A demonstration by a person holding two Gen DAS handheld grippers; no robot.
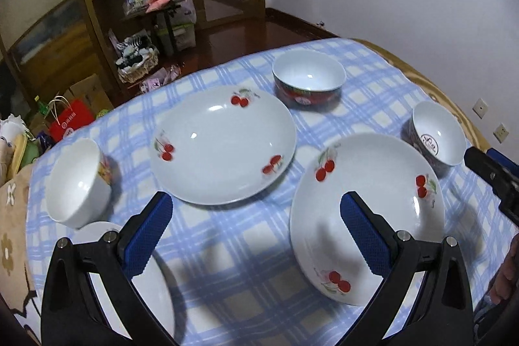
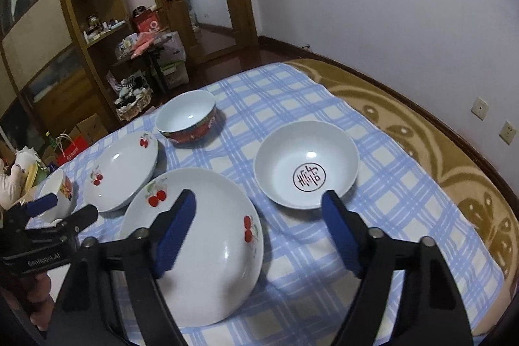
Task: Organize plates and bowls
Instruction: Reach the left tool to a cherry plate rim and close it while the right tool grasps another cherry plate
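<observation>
Grippers L (image 1: 256, 226) & R (image 2: 259, 229) both wide open, empty, above cherry plates (image 1: 366, 216).

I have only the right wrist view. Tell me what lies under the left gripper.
Observer: A third white plate lies on the checked cloth there, partly covered by the gripper's left-hand finger.
Operator: Report whether the left gripper holds anything.
Observer: The left gripper is wide open, with nothing between its pads.
Operator: The small bowl at far left is blocked for me. Describe it.
Observer: The small bowl stands upright just behind the third plate, and its white inside is empty.
</observation>
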